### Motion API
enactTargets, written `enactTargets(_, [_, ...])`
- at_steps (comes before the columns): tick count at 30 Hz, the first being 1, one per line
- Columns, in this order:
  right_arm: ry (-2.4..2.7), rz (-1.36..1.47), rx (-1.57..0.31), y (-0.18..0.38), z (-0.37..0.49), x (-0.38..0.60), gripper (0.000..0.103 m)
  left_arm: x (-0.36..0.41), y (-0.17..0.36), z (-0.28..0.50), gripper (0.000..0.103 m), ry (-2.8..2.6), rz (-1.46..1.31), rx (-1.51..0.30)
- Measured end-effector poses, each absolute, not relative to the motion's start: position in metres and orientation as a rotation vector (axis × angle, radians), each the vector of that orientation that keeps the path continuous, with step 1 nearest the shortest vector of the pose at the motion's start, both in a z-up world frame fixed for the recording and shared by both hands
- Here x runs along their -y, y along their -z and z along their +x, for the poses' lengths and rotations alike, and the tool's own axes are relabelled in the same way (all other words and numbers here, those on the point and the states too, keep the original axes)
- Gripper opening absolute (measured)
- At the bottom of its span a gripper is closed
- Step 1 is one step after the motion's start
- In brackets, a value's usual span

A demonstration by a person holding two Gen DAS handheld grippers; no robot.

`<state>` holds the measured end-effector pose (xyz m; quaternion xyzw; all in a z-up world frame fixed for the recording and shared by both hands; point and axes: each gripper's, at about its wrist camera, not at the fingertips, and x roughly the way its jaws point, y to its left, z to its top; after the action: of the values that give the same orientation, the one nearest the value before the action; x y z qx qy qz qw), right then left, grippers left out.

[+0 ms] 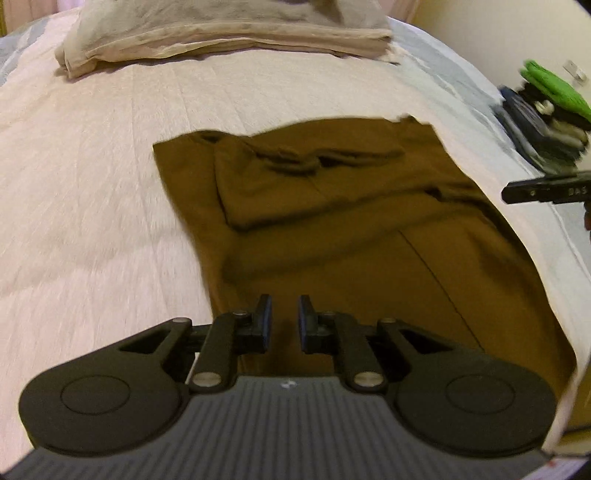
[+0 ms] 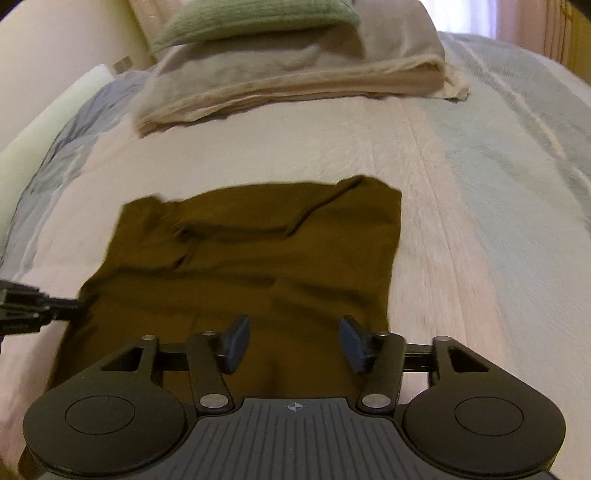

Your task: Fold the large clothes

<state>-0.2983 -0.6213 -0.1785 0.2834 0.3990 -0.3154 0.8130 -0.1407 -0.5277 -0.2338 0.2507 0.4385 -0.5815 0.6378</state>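
A brown garment (image 1: 332,221) lies folded into a long rectangle on the pale bedspread (image 1: 92,166), one flap turned over its far half. My left gripper (image 1: 285,321) hovers over its near end, the pads drawn almost together with only a narrow slit between them and nothing in it. The right gripper's tip (image 1: 546,190) pokes in from the right edge. In the right wrist view the same brown garment (image 2: 258,258) lies below my right gripper (image 2: 293,343), whose jaws stand wide apart and empty over the near hem. The left gripper (image 2: 37,306) shows at the left edge.
A folded beige stack (image 1: 221,33) lies at the far end of the bed, with a green knit piece (image 2: 258,18) on top of the stack (image 2: 295,81). A pile of dark and bright green clothes (image 1: 546,110) sits off the bed's right side. A striped blue-grey cover (image 2: 517,166) runs along the right.
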Motion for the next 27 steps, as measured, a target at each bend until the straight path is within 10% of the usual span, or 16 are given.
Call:
enactTargets(12, [0.412,0.399,-1.063,0.184,-0.356,0.456,0.058,0.400,0.202,-0.257,0.016,1.442,0.834,-0.827])
enactTargets(27, [0.160,-0.136,-1.156,0.233,-0.389,0.360,0.066,0.310,0.259,-0.361,0.048,1.507,1.357,-0.359])
